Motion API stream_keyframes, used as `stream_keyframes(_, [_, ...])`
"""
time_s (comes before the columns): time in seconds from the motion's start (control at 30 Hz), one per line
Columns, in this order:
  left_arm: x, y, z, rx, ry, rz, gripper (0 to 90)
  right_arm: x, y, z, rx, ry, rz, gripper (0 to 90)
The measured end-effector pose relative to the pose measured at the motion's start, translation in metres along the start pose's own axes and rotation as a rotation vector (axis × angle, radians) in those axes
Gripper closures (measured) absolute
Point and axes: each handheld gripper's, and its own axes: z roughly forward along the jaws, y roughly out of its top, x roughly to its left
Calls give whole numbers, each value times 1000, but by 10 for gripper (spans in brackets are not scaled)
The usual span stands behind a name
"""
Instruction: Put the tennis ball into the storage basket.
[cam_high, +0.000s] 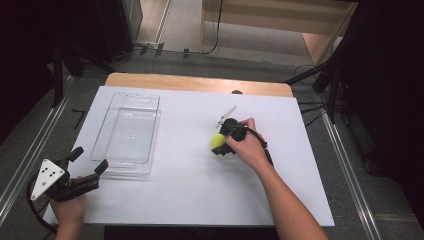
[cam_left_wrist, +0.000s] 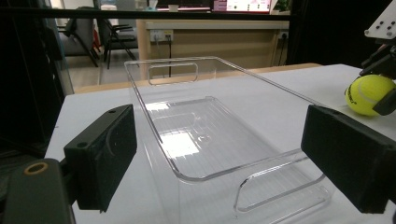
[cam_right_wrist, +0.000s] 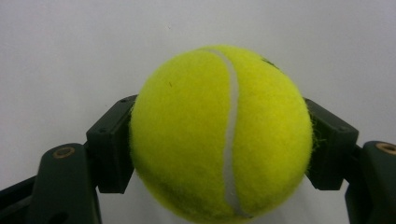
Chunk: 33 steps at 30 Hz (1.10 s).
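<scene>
A yellow-green tennis ball (cam_right_wrist: 222, 133) sits squeezed between the two black jaws of my right gripper (cam_high: 218, 142), which is shut on it over the white table top (cam_high: 200, 175). From above, the tennis ball (cam_high: 218, 140) lies right of the table's middle under the person's right hand. A clear plastic tray (cam_high: 127, 131) lies on the table's left half, and nothing is in it. My left gripper (cam_high: 88, 160) is held at the front left corner, jaws wide open and pointing at the tray's near end (cam_left_wrist: 219, 163). The left gripper view also catches the tennis ball (cam_left_wrist: 370, 94) at far right.
The wooden table edge (cam_high: 200, 82) runs along the back. Metal rails (cam_high: 30, 150) flank both sides on the floor. Black stands and cables lie beyond the right side. A thin pale strip (cam_high: 227, 115) rests on the table just behind the right hand.
</scene>
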Motion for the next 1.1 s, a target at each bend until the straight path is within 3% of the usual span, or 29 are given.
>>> stream_keyframes(1.1, [0, 0, 0, 0, -1, -2, 111, 16, 35, -13, -24, 16, -80, 235])
